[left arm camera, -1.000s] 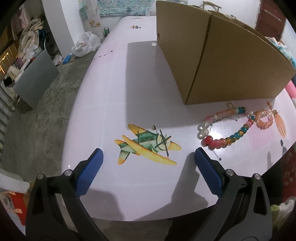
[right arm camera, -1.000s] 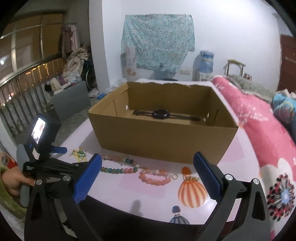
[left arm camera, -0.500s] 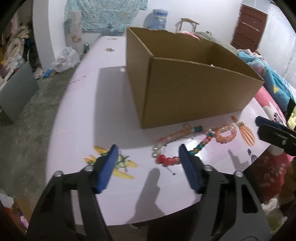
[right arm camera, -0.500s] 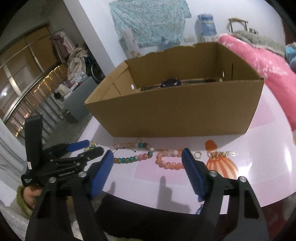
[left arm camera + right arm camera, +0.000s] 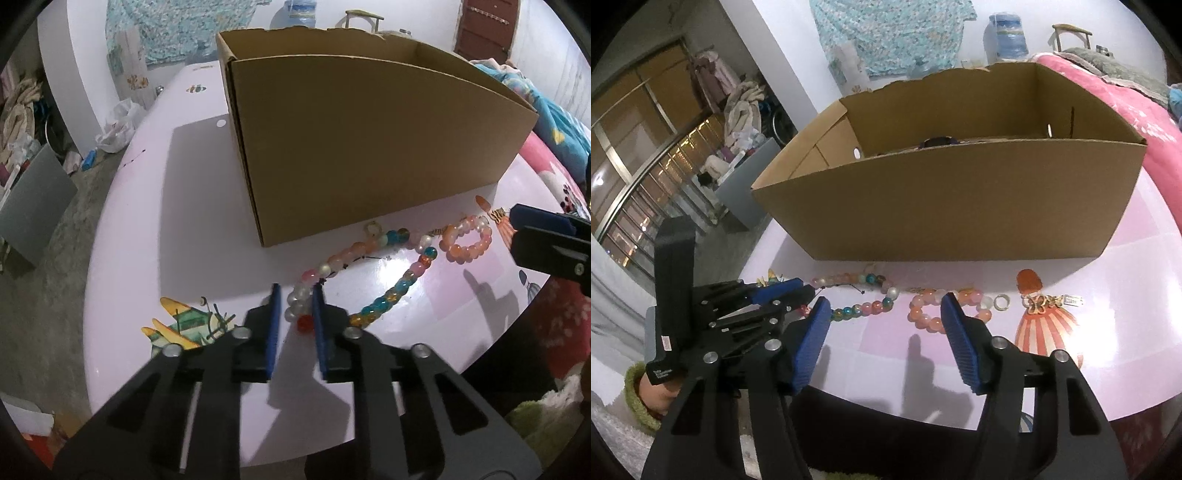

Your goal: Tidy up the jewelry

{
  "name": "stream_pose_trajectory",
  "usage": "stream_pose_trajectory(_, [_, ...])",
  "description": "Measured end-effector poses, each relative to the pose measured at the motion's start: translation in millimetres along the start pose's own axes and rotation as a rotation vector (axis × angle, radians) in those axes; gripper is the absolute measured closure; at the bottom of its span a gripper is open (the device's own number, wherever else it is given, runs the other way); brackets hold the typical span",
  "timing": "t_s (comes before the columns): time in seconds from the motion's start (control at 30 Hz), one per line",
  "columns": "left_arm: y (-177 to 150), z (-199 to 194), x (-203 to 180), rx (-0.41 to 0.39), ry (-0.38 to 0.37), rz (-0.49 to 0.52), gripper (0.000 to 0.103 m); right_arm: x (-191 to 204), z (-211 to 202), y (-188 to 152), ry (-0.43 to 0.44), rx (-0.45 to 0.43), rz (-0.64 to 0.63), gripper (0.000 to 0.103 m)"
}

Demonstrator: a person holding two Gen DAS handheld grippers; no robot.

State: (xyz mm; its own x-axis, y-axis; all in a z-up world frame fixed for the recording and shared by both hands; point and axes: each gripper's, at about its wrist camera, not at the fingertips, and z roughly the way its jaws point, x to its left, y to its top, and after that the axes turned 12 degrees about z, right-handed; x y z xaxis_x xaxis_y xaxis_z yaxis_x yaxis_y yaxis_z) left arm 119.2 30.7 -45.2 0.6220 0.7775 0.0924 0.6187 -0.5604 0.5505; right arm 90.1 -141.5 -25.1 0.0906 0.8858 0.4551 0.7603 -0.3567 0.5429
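Note:
A long necklace (image 5: 402, 284) of pink, white, teal and amber beads lies on the pink table (image 5: 147, 221) in front of a cardboard box (image 5: 369, 147). My left gripper (image 5: 296, 291) is closing on the necklace's near end, and its blue pads touch the white and red beads between them. A pink bead bracelet (image 5: 923, 314) lies to the right of the necklace (image 5: 864, 306). My right gripper (image 5: 886, 306) hovers just above the bracelet with its jaws closing. They are still wide, with the bracelet partly between them and not pressed. A dark watch (image 5: 936, 141) lies inside the box (image 5: 960, 206).
A small ring (image 5: 1001, 302) and a gold clasp piece (image 5: 1039, 301) with a tag lie right of the bracelet. A hand in a green cuff (image 5: 639, 402) holds the left gripper (image 5: 798, 291). A pink blanket (image 5: 1137, 122) borders the table on the right, and the floor drops off on the left.
The left gripper moved in over the necklace's near end and its jaws went from wide apart to nearly together around the beads. The right gripper sank toward the bracelet and its jaws narrowed.

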Motion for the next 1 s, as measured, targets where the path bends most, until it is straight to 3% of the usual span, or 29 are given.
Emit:
stream_pose_trajectory(0.3, [-9.6, -4.9, 7.3, -0.006, -0.009, 0.010, 0.094, 13.2, 25.9, 4.9, 0.028, 0.062, -0.010, 0.058])
stream_pose_trajectory(0.5, [-8.2, -4.0, 9.2, -0.011, -0.022, -0.003, 0.094, 17.0, 54.6, 13.1, -0.024, 0.108, -0.013, 0.073])
stream_pose_trajectory(1.0, [-8.9, -3.3, 11.7, -0.018, -0.034, 0.010, 0.094, 32.0, 85.6, 12.0, -0.124, 0.143, -0.094, 0.086])
